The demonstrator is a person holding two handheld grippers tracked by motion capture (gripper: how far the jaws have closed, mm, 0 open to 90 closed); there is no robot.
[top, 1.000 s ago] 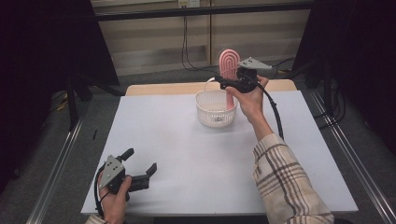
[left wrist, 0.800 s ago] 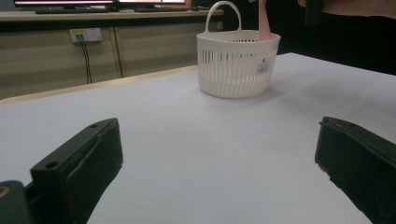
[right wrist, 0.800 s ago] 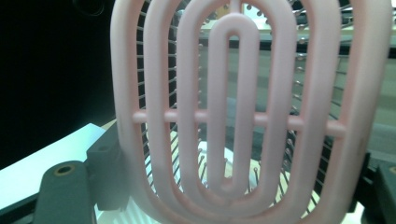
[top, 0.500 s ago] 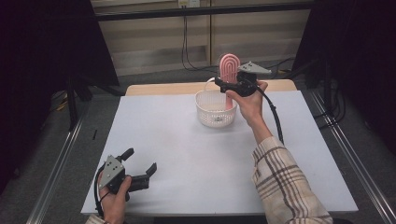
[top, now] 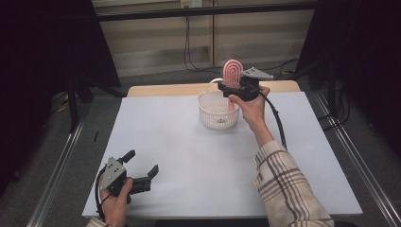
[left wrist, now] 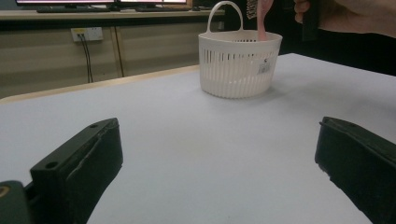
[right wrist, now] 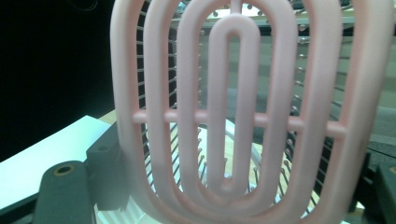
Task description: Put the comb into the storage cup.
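Jaws clamp pink hairbrush (top: 232, 72), white table (top: 189, 156), dark room

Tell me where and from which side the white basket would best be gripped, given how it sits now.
Grip the white basket by its upright loop handle, coming from above on the side away from the pink brush. The handle stands clear above the rim, thin enough for two jaws. The right gripper, shut on the brush, hangs over the other side, so the open left gripper looks the freer choice.
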